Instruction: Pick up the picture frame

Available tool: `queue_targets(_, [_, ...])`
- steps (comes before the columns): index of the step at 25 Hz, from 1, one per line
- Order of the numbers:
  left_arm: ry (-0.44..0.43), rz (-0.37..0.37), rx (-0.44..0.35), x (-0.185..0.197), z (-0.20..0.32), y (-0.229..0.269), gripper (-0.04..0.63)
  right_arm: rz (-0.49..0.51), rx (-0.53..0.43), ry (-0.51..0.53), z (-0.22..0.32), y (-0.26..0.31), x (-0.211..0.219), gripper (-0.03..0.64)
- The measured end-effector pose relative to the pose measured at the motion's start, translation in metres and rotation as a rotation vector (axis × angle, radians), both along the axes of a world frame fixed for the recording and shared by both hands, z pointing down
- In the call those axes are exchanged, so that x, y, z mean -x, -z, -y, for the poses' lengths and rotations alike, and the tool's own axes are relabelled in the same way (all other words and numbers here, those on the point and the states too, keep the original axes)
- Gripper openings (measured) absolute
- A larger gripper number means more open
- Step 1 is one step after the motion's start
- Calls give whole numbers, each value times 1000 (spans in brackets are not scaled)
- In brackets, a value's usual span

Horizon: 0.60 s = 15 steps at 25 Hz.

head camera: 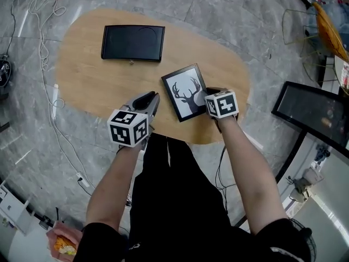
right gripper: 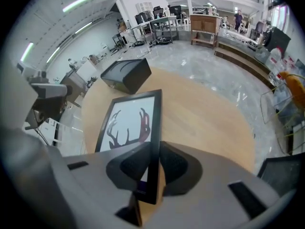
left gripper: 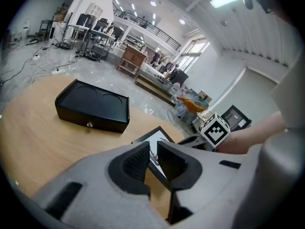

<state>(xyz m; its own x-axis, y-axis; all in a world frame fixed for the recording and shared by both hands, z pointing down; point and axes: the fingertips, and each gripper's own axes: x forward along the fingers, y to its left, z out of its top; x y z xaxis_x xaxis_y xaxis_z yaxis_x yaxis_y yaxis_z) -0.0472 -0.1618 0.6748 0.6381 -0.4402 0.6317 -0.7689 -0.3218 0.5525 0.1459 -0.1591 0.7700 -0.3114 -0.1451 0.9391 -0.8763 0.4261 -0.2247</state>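
Antler-print picture frame (head camera: pixel 184 91) clamped in right tool (right gripper: pixel 153 163)
Closed black box (head camera: pixel 132 42) sits on the bench (head camera: pixel 87 75), contents unseen; left tool (left gripper: pixel 153 160) has jaws slightly apart, holding nothing.

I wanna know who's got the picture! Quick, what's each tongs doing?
Left tongs: slightly open, holding nothing.
Right tongs: closed on the picture frame.

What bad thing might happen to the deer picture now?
1. The right gripper pinches only one thin edge of the picture frame, so the frame might tilt or slip out.
2. The left gripper holds nothing, so the frame's other side seems to have no support. If it slips, it could bang onto the table.
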Motion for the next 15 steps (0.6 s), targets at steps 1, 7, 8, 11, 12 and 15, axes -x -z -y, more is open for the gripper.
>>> queue_targets(1, [2,-5,-1,1,0,8,58,10,-11,-5,1,11,2,71])
queue_targets(7, [5,-57,-23,-8,-1,66,82,89,-104,-48,13,93,8,71])
queue_targets(8, [1,-59,-34,-10,0,78,90,104,-124,-54,16,108,9,71])
queue_targets(11, [-4,-70,-62,-13,5,113,131,150,-181,-78,27,154,10,71])
queue_targets(12, [-6,-75,-70,-15,6,124,144,168,-201,-88,31,170,11,71])
queue_targets(15, [-17,-90,-100,-22,11,157,187,236,-262,-114,41,219,13,71])
